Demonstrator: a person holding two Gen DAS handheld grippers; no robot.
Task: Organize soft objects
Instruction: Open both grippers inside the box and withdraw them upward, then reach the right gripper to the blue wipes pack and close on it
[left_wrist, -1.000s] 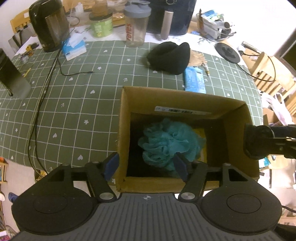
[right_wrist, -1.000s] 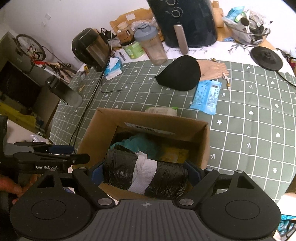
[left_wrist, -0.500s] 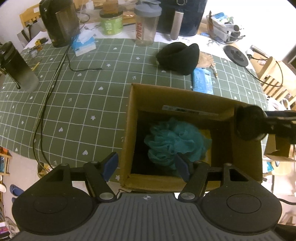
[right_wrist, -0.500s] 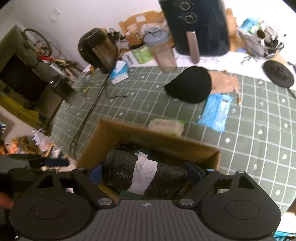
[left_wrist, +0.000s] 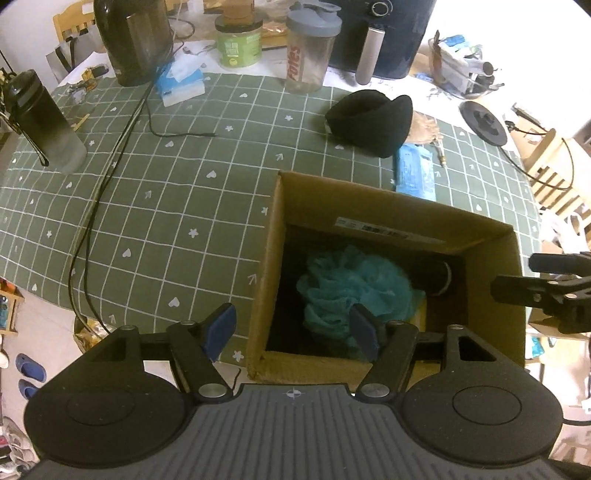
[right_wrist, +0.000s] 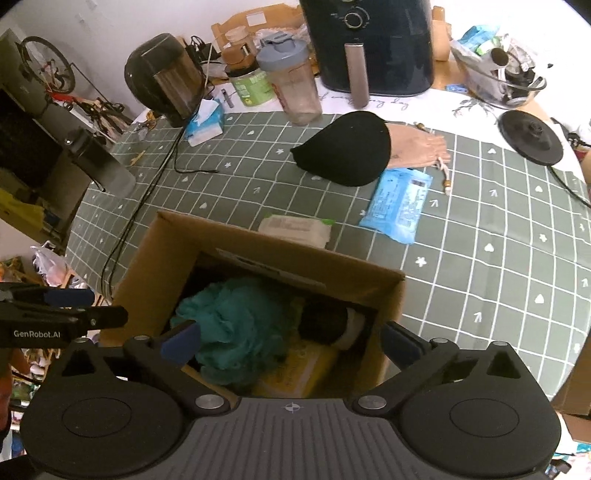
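An open cardboard box (left_wrist: 384, 210) (right_wrist: 266, 254) stands at the near edge of the table. Inside lie a teal mesh sponge (left_wrist: 351, 284) (right_wrist: 236, 325), a black taped roll (left_wrist: 432, 277) (right_wrist: 328, 325) and something yellow (right_wrist: 303, 369). My left gripper (left_wrist: 291, 330) is open and empty over the box's near left corner. My right gripper (right_wrist: 291, 343) is open and empty just above the box. A black soft cap (left_wrist: 369, 118) (right_wrist: 347, 151), a blue wipes pack (left_wrist: 415, 173) (right_wrist: 399, 203) and a white-green pack (right_wrist: 295, 229) lie on the table beyond the box.
At the back stand a kettle (left_wrist: 135, 37), a green jar (left_wrist: 238, 42), a shaker bottle (left_wrist: 308, 53), an air fryer (right_wrist: 369, 44) and a tissue pack (left_wrist: 181, 81). A dark bottle (left_wrist: 44, 122) stands left. A black cable (left_wrist: 110, 162) runs across the green tablecloth (left_wrist: 184, 184). A black disc (right_wrist: 530, 136) lies at right.
My right gripper has opened and let go of the black taped roll, which now lies in the box beside the sponge. Both grippers have risen a little.
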